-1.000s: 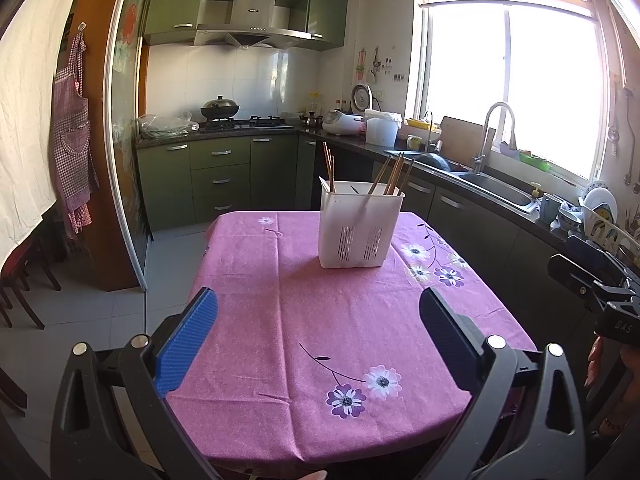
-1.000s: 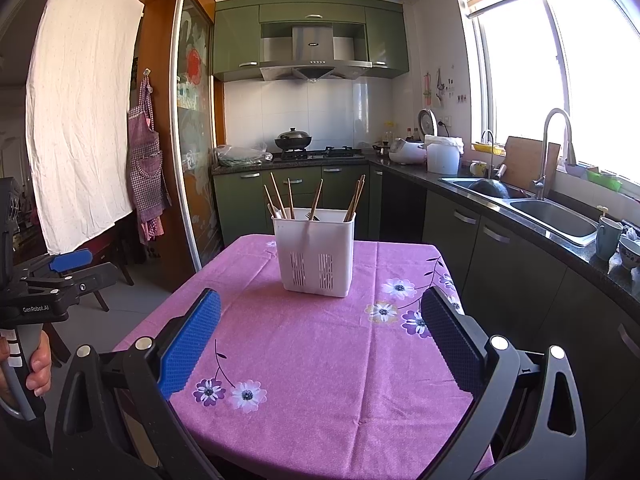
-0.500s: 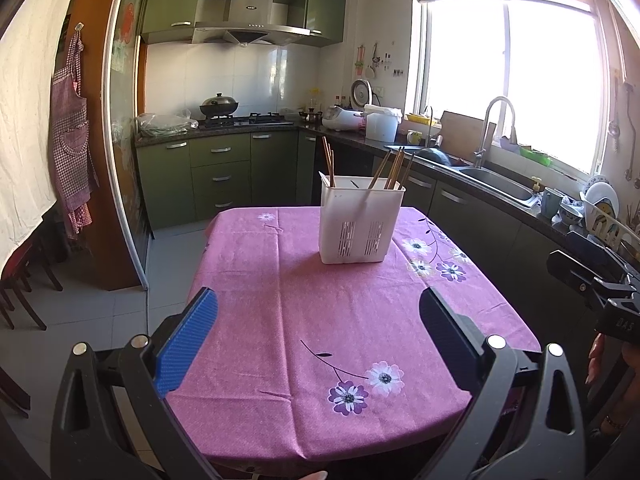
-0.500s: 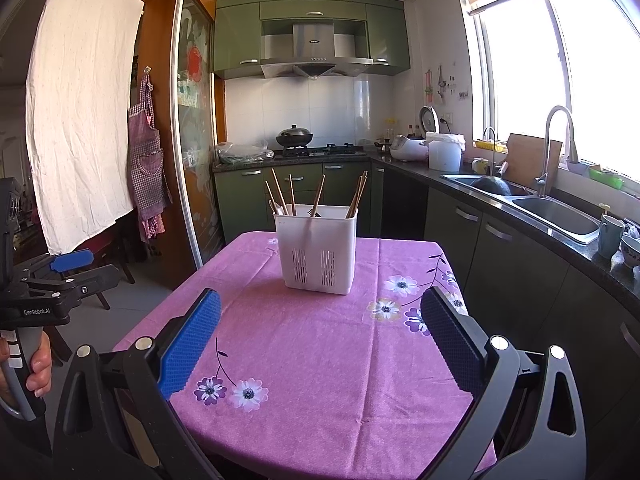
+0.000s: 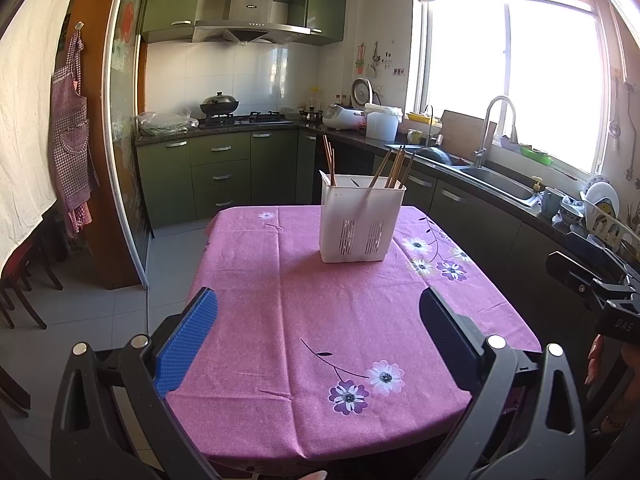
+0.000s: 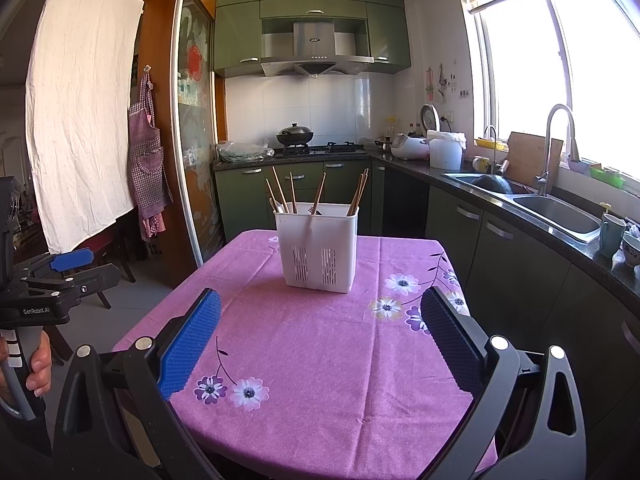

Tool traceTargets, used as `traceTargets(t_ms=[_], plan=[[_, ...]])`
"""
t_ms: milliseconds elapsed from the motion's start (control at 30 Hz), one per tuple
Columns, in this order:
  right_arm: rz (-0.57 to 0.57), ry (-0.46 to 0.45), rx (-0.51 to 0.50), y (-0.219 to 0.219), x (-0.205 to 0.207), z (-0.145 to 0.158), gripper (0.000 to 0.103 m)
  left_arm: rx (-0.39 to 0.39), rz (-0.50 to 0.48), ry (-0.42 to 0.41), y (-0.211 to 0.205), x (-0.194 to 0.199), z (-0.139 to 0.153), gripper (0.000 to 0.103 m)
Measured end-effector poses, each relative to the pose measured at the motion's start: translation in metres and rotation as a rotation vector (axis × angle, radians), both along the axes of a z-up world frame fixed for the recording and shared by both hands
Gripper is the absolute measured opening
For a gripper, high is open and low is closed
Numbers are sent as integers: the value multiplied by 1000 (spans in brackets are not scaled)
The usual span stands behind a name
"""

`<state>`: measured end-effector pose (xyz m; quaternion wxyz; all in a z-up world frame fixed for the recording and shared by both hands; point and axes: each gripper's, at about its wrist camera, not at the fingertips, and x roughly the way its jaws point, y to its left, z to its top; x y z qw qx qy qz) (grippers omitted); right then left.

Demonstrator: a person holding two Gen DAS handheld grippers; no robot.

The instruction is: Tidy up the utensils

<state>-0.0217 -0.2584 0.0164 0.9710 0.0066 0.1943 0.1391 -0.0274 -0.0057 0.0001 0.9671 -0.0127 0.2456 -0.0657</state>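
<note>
White holder (image 5: 362,222) stands mid-table (image 5: 320,320), chopsticks (image 6: 318,198) upright inside. Left claw (image 5: 318,334) and right claw (image 6: 320,336) spread, empty, short of it. Over the last second both views barely shift; nothing gripped, stage unclear.

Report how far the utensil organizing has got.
Chopsticks and a fork stand in the white holder; none lie on the pink tablecloth. Left gripper and right gripper are open, holding nothing. This fits either sorted utensils or ones awaiting sorting.
</note>
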Motion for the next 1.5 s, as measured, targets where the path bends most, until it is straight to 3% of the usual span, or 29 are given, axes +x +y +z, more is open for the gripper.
traceTargets(t_ms=[733,900,1167,1500], plan=[[4,14,1,3,3,-6,98,24,-7,11,-4,6,-4,96],[7,22,2,2,5,-9,98,-16,-58,22,-4,10,-5,96],[6,36,4,1,10,-12,98,49,-32,39,-12,16,-11,96],[-7,131,-17,0,55,-38,98,-6,8,140,6,81,-40,96]])
